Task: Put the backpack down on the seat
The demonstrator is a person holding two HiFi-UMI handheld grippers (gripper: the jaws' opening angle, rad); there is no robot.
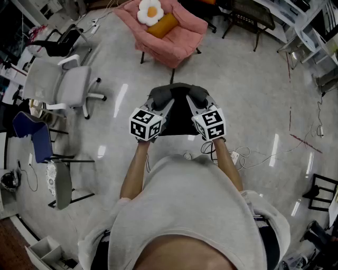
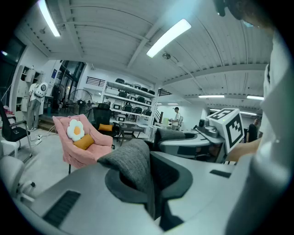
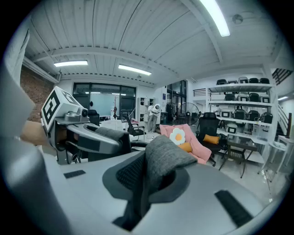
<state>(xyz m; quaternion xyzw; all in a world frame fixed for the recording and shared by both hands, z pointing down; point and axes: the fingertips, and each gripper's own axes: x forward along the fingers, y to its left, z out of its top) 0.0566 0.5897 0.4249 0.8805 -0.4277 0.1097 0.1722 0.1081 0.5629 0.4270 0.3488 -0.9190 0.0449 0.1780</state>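
A dark backpack [image 1: 178, 122] hangs in front of me over the floor, held up by its two grey straps. My left gripper [image 1: 165, 103] is shut on the left strap [image 2: 133, 165], which bulges up between its jaws [image 2: 148, 186]. My right gripper [image 1: 193, 101] is shut on the right strap [image 3: 163, 160], pinched the same way [image 3: 146, 186]. The grippers are close side by side; each shows in the other's view. The seat, a pink armchair [image 1: 169, 29] with a flower cushion [image 1: 150, 11] and an orange pillow, stands a little ahead, also seen as the pink armchair [image 2: 78, 140] [image 3: 195, 144].
A white office chair [image 1: 63, 84] and a blue chair [image 1: 33, 134] stand to my left. A black table [image 1: 248, 16] is beyond the armchair on the right. Cables [image 1: 240, 155] lie on the floor near my feet. Shelves [image 2: 128, 98] line the far wall.
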